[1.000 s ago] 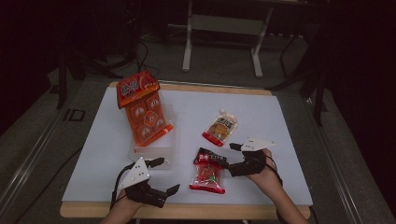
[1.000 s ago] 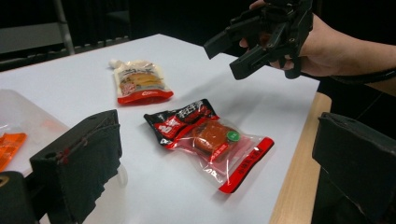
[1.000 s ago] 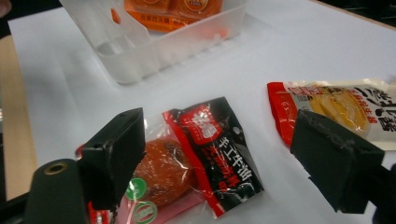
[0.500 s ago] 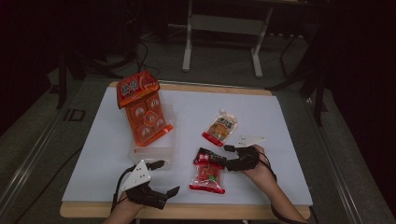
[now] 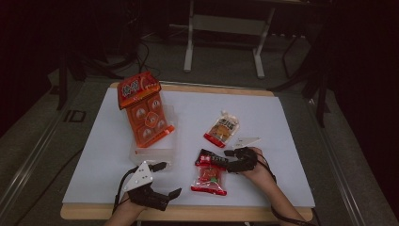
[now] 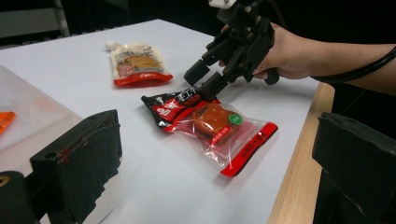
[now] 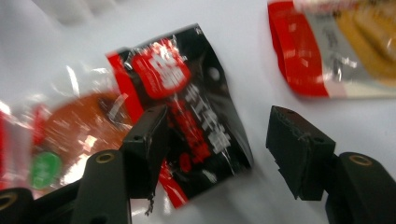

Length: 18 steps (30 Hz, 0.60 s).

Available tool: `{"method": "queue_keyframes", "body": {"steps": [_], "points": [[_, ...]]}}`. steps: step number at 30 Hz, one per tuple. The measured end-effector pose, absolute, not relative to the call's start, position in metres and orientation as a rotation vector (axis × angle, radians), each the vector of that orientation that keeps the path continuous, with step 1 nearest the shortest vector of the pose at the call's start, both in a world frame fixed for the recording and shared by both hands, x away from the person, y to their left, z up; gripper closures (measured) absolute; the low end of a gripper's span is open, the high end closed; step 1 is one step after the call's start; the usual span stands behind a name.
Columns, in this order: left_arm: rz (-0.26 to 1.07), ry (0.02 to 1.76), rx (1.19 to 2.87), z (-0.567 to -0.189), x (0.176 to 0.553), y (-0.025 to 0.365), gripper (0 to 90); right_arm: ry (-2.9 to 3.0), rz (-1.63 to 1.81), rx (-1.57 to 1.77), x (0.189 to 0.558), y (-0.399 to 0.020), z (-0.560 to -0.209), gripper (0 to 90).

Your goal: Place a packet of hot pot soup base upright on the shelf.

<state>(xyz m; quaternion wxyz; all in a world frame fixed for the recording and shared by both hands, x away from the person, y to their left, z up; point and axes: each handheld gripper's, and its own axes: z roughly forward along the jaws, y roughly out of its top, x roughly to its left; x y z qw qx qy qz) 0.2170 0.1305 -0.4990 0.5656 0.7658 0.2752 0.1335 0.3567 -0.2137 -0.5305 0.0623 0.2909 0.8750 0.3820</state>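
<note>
In the high view, the red and black snack packet (image 5: 210,173) lies flat on the white table (image 5: 282,122), on the near side of the clear plastic box (image 5: 155,150) and to its right. The right gripper (image 5: 226,155) comes down at the packet's black top edge. The left gripper (image 5: 169,178) rests just in front of the box, jaws apart and holding nothing.

In the left gripper view, one jaw of the right gripper touches the black end of the packet. The beige pouch (image 6: 137,63) lies behind it.

In the right gripper view, the jaws have just been closing. One pad lies on the black end, the other stands beside it on bare table, so they are not yet clamped.
</note>
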Motion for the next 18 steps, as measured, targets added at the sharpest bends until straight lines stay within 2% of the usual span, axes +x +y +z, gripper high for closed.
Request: {"method": "queue_keyframes", "body": {"steps": [5,8,17,18], "points": [[0.316,0.647,1.801,-0.499,0.217,0.130,1.9,2.673,1.134,0.889,0.358,-0.213,-0.532,44.6],[0.312,0.649,1.802,-0.499,0.217,0.130,1.9,2.687,1.094,0.857,0.356,-0.209,-0.529,51.1],[0.306,0.656,1.811,-0.499,0.217,0.129,1.9,2.710,1.041,0.867,0.348,-0.204,-0.523,85.9],[0.306,0.656,1.811,-0.499,0.217,0.129,1.9,2.710,1.041,0.867,0.348,-0.204,-0.523,85.9]]}}
